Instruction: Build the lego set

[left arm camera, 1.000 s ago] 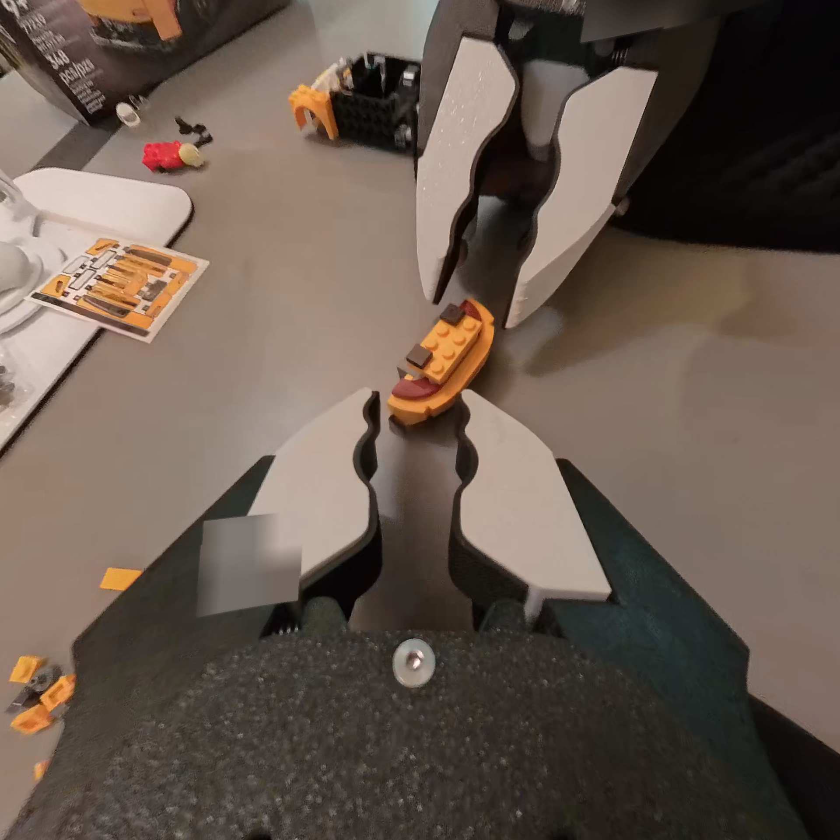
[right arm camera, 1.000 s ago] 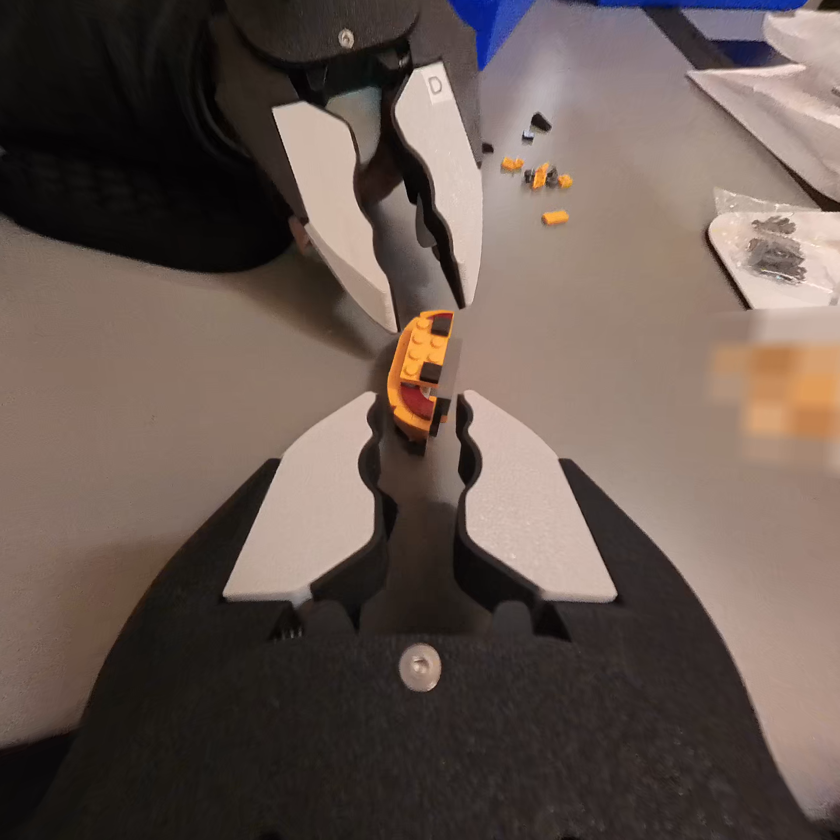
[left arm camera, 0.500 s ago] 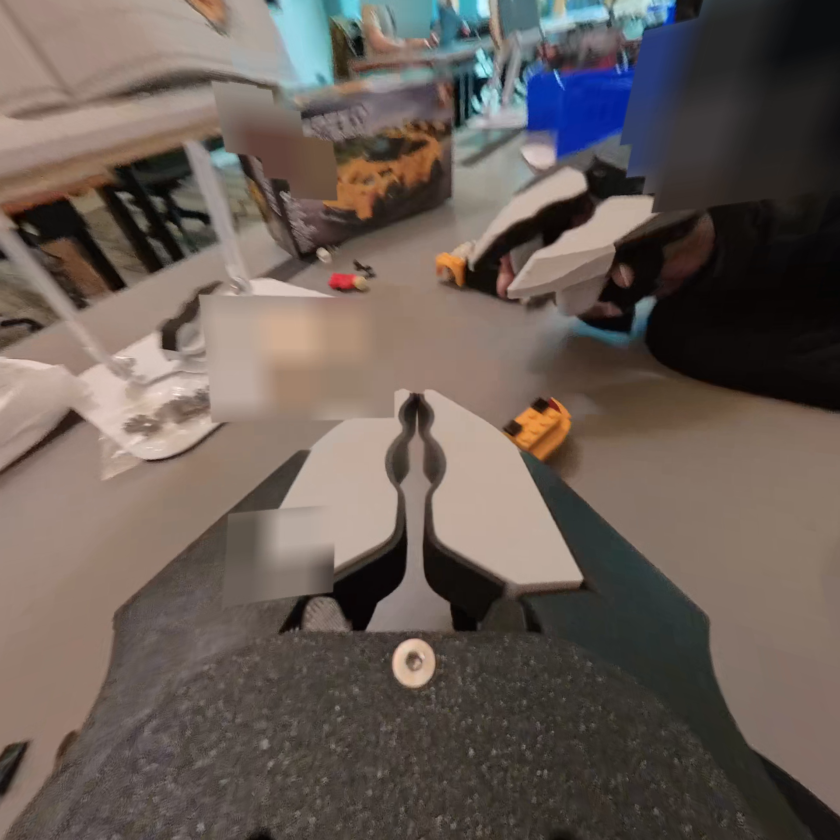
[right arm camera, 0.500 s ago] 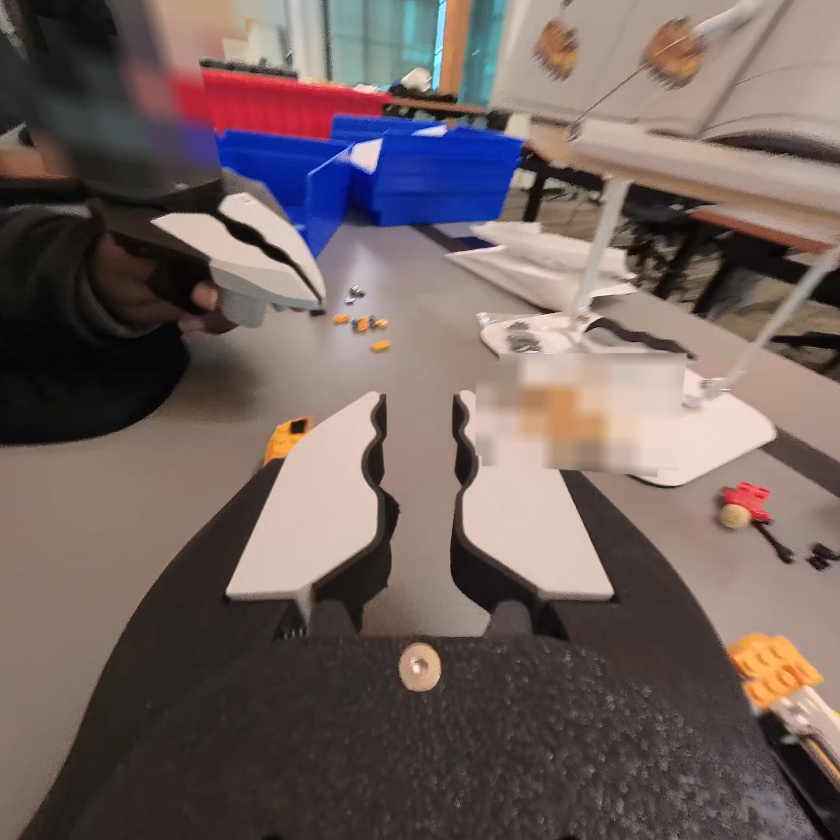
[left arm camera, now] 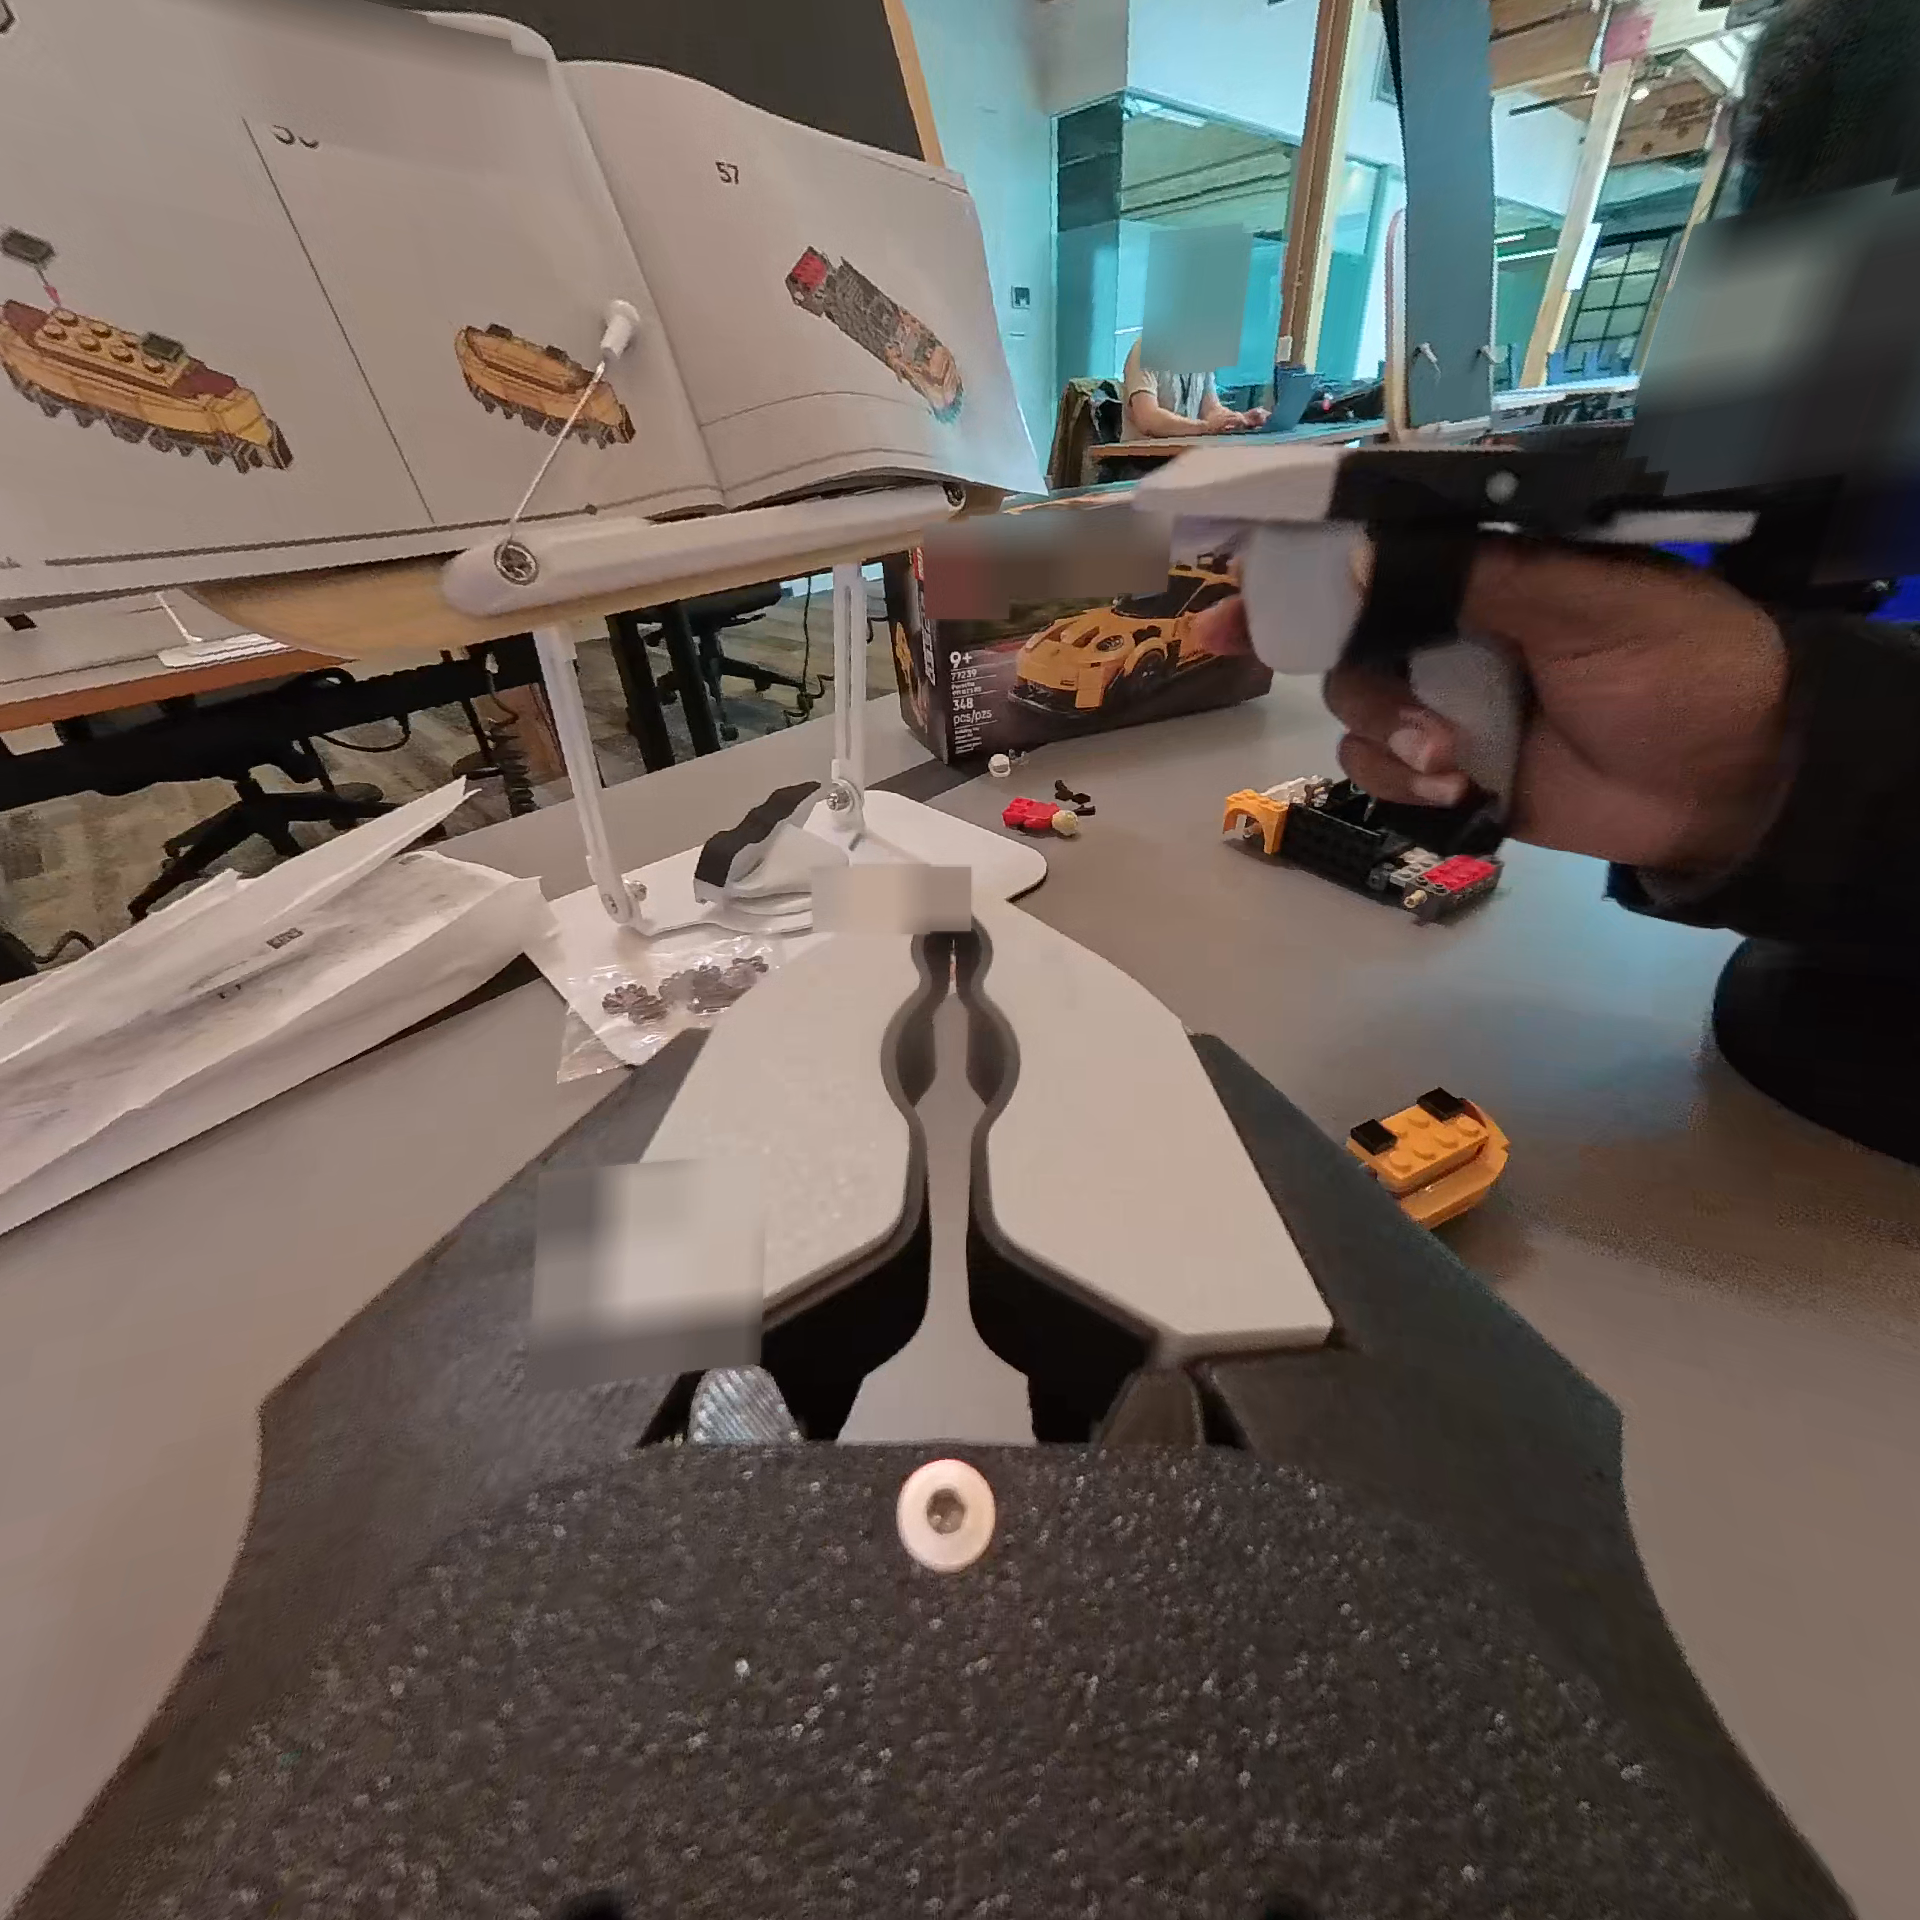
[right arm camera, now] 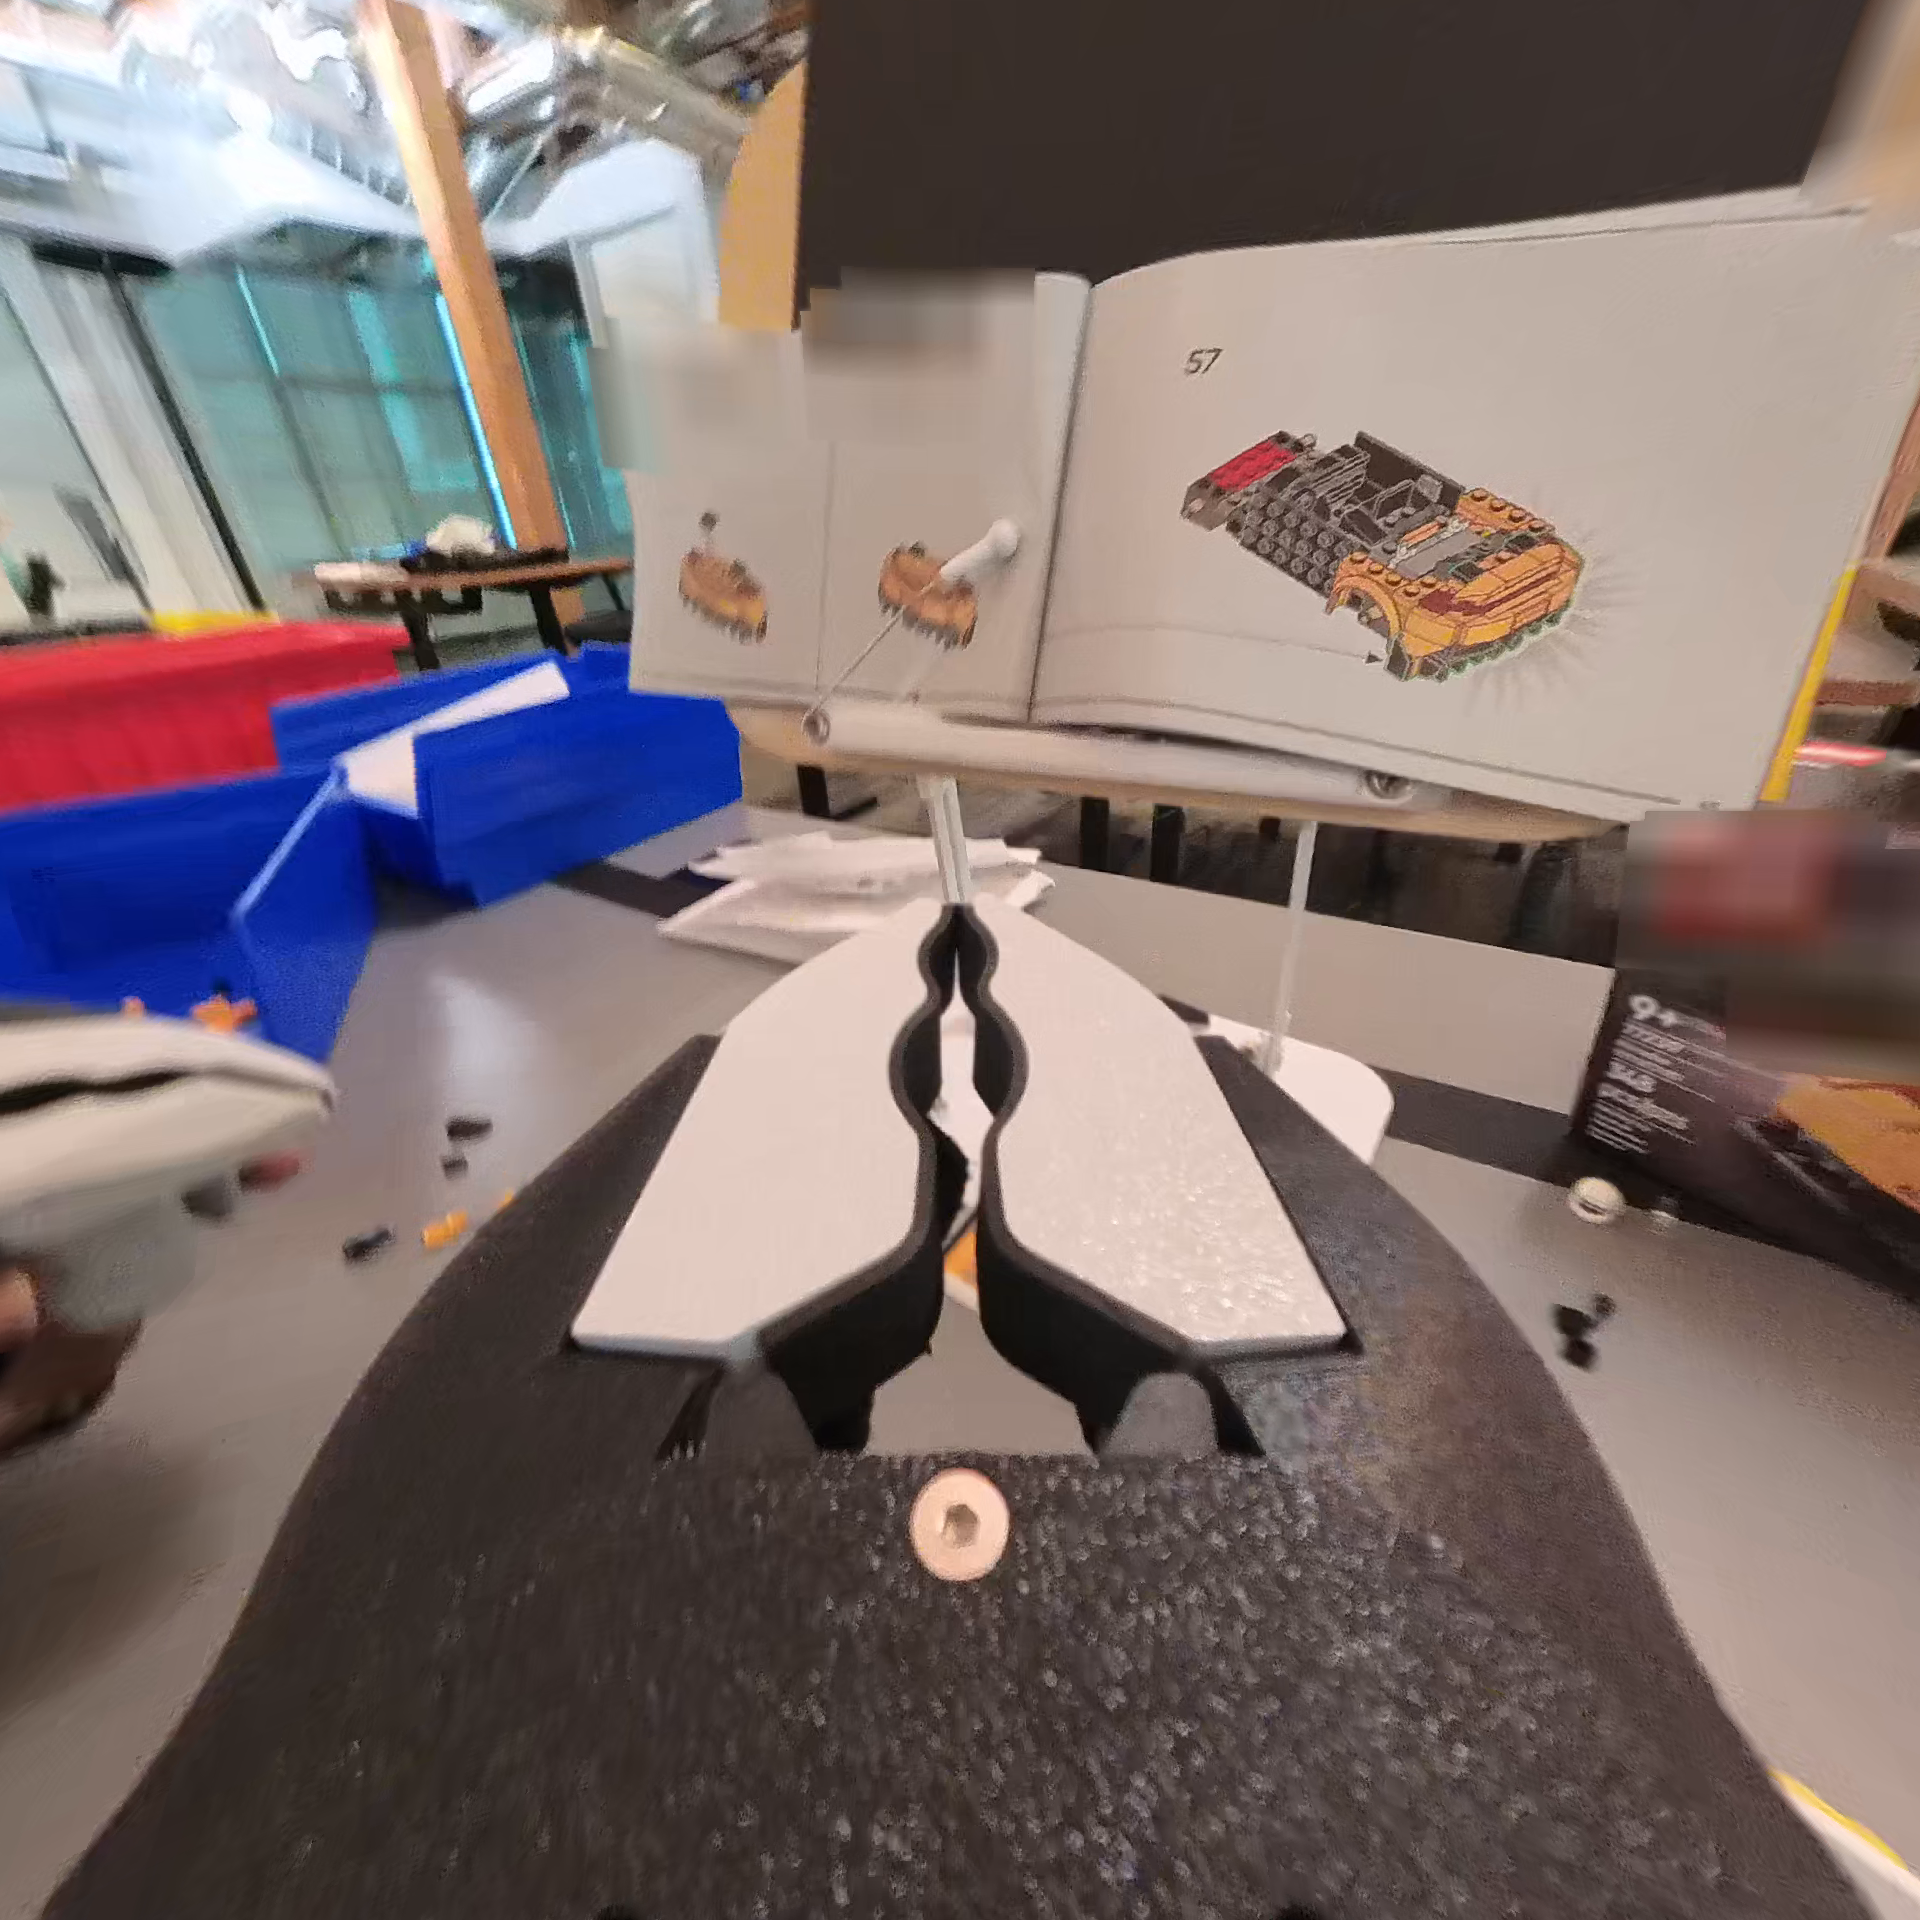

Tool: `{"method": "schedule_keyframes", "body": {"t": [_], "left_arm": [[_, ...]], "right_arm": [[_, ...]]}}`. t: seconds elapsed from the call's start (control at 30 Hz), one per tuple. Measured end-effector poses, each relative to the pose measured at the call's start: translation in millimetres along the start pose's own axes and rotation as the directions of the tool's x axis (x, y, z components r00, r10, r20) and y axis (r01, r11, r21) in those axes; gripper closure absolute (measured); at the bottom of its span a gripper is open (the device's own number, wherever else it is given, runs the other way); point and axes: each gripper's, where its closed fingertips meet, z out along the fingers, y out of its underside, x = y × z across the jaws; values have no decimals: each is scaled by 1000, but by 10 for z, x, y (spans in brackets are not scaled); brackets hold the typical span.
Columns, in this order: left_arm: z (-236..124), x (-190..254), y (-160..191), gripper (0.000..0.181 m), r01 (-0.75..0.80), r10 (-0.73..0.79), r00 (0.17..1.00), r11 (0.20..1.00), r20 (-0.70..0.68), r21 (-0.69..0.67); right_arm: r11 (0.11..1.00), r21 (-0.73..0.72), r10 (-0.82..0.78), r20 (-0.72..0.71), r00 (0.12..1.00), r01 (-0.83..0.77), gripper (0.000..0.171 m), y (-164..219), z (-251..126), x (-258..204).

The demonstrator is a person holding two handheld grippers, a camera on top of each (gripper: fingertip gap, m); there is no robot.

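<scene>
Both grippers raised and empty, one orange sub-build lying loose on the table.

Left wrist view: the left gripper [left arm camera: 951, 940] has its fingers together on nothing; to its right lies one orange lego piece [left arm camera: 1430, 1146], flat on the grey table [left arm camera: 1351, 966] with open surface around it. Beyond, right of the tips, sits one black car chassis [left arm camera: 1361, 847] (partly built), under the right gripper [left arm camera: 1195, 488]. One instruction book [left arm camera: 499, 312] stands ahead-left on its stand.

Right wrist view: the right gripper's [right arm camera: 956, 914] tips meet, holding nothing, aimed at the book [right arm camera: 1351, 499]; two blue bins [right arm camera: 364, 821] sit far left, one box [right arm camera: 1756, 1122] to the right.
</scene>
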Motion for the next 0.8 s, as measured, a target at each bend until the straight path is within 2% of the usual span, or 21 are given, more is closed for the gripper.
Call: {"method": "schedule_keyframes", "body": {"t": [0.07, 0.2, 0.3, 0.37, 0.53, 0.63, 0.8], "left_arm": [[-1, -6, -1, 181, -2, 2, 1000, 1000, 8, 1], [8, -59, -15, 181, 6, -7, 998, 1000, 61, 8], [78, -185, -157, 181, -56, 51, 988, 998, 143, 37], [203, -325, -338, 181, -117, 108, 975, 993, 196, 35], [683, -829, -989, 181, -110, 61, 943, 985, 328, 133], [994, -1081, -1222, 181, -111, 49, 920, 984, 390, 138], [1261, -1336, -1541, 181, -91, -28, 883, 969, 468, 230]], "right_arm": [[999, 39, 8, -12, 1000, -7, 171, -18, 122, 25], [984, 36, -176, -18, 984, 177, 171, 215, 108, 68], [992, 47, -117, 1, 993, 116, 171, 158, 68, 79], [991, 58, -123, 11, 992, 122, 171, 115, 70, 51], [991, 60, -119, 31, 992, 117, 171, 113, 57, -11], [988, 77, -135, 34, 990, 132, 171, 46, 20, -18], [984, 91, -157, 57, 986, 151, 171, -33, -28, -37]]}}
